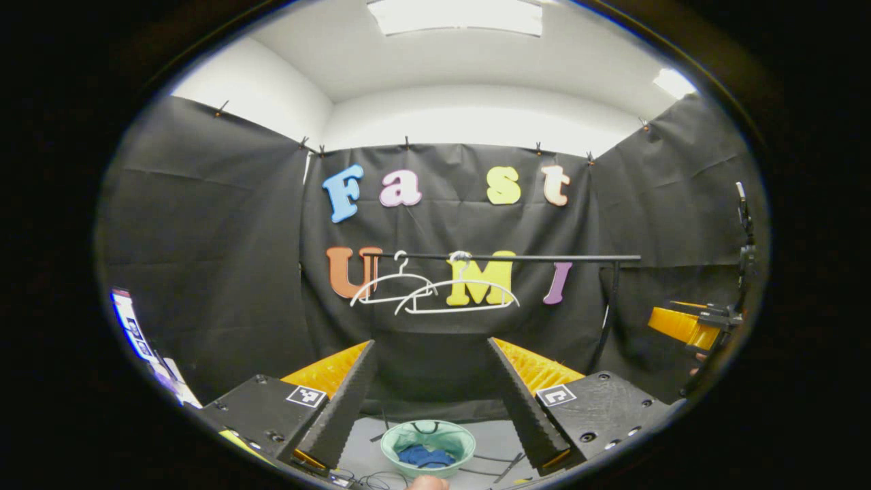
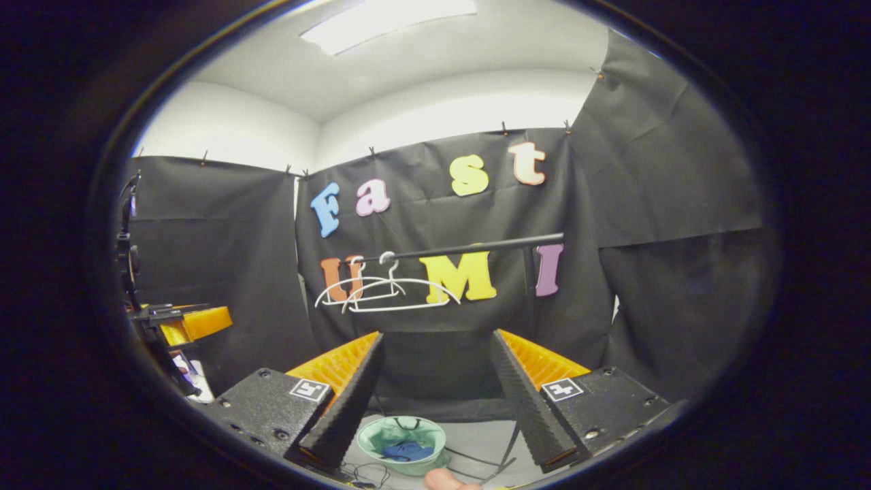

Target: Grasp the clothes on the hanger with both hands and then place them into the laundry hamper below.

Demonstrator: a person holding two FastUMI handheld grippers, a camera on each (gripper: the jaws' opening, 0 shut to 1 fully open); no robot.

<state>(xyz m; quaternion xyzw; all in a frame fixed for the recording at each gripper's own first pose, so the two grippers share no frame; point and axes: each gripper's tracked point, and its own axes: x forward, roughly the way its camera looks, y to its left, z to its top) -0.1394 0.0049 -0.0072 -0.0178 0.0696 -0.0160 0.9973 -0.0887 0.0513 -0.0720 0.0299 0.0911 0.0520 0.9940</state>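
Two bare white hangers [image 1: 435,292] [image 2: 381,292] hang from a black rail [image 1: 510,258] [image 2: 463,248] at the back. Below, on the floor, stands a round green laundry hamper [image 1: 427,444] [image 2: 401,441] with blue clothes [image 1: 425,454] [image 2: 406,450] lying inside. My left gripper [image 1: 432,395] is open, its fingers spread wide above the hamper with nothing between them. My right gripper [image 2: 435,391] is open too, likewise high above the hamper. In the left gripper view the other gripper [image 1: 687,325] appears at the far right; in the right gripper view the other gripper [image 2: 184,323] appears at the far left.
Black cables [image 1: 490,466] trail over the grey floor around the hamper. A rail post [image 1: 609,306] stands at the right of the rail. A fingertip [image 1: 427,483] [image 2: 446,480] shows at the bottom edge. Papers or a screen [image 1: 136,333] lean at the left.
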